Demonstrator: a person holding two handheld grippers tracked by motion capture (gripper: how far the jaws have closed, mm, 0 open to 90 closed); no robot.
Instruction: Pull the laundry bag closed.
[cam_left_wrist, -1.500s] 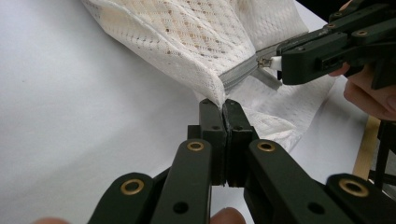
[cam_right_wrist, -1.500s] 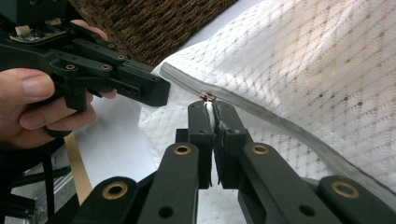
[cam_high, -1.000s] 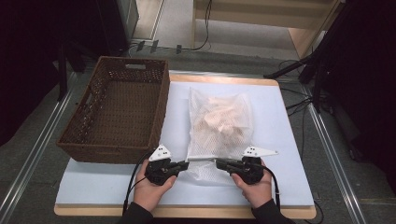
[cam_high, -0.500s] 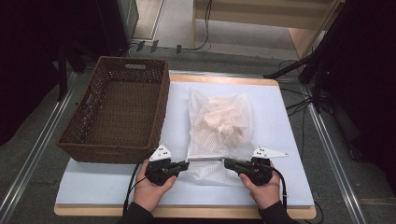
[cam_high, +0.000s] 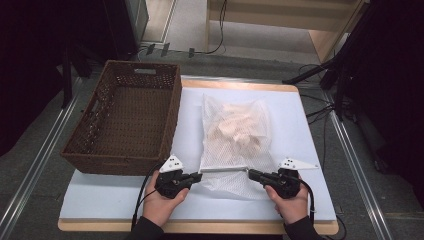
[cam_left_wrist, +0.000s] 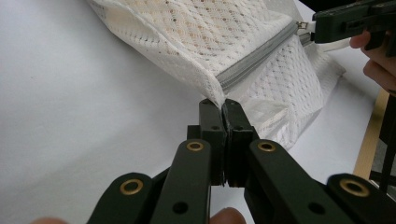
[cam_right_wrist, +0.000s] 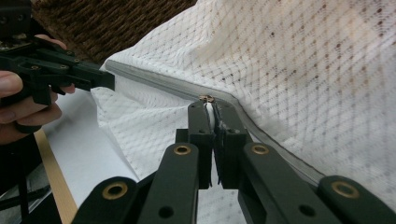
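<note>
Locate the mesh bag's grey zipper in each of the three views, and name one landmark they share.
High view: grey zipper, low centre, stretched between both grippers.
Left gripper view: upper centre-right, slanting up from the jaws.
Right gripper view: centre, running left from the jaws.
Shared landmark: white mesh bag.

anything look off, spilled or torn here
Nothing stands out. The mesh bag lies flat on the white table, contents inside, no tears visible. The left tool pinches the zipper's end, the right tool its pull. The wicker basket sits upright.
</note>
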